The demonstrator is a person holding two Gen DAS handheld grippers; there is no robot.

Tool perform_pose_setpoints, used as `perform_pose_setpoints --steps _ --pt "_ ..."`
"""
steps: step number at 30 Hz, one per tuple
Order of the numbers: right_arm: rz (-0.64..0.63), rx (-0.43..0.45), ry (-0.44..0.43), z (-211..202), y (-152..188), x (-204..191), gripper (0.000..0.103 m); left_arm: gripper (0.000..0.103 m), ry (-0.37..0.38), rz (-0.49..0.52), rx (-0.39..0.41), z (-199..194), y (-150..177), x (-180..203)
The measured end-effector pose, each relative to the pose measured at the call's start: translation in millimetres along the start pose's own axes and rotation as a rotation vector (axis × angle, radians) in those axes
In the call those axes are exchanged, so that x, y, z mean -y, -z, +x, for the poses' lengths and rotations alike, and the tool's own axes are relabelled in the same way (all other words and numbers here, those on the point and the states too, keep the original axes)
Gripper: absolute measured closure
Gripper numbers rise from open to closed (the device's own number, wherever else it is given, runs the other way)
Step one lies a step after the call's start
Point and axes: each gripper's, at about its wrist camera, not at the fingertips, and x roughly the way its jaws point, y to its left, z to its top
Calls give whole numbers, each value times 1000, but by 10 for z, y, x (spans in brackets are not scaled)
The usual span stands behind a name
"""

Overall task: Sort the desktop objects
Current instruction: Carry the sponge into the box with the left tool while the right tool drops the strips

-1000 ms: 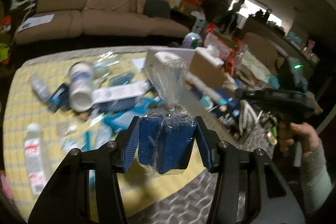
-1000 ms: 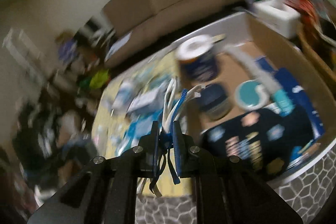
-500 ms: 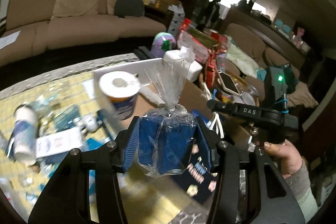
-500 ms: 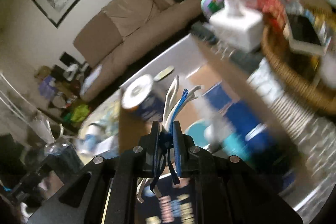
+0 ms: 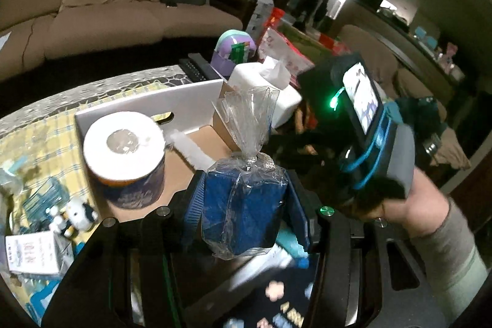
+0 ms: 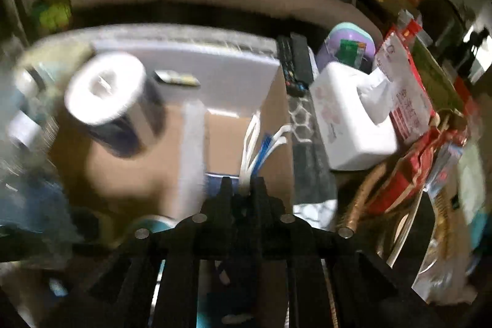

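Left gripper: pads press both sides of a blue block in a clear tied bag, held above the near part of the cardboard box. Right gripper: jaws have just been opening; a bundle of white and blue cords sits between the tips, but blur hides whether the pads touch it. Bundle hangs over the box's right side. Farther in the box, left: toilet paper roll, upright. Beyond the box's right wall: white tissue box. Right hand shows at right in the left wrist view.
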Motion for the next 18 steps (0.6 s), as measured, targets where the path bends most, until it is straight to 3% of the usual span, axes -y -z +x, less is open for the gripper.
perform_pose_setpoints --steps 2,5,8,11,15,18 --pt "101 60 -66 -68 87 154 58 55 -8 -4 -6 127 -55 -3" --pt "204 147 -144 -299 248 280 46 55 -32 -6 -21 330 -119 -4" --pt "289 206 -179 -577 396 355 45 55 -40 -19 -40 449 -98 -4" --pt "409 255 -267 -837 622 405 41 55 -72 1 -73 536 -12 -7" --pt "454 331 -330 -1096 801 299 38 55 -118 13 -115 683 53 -46" --pt "421 318 -315 -1124 819 195 37 55 -136 18 -123 734 43 -29"
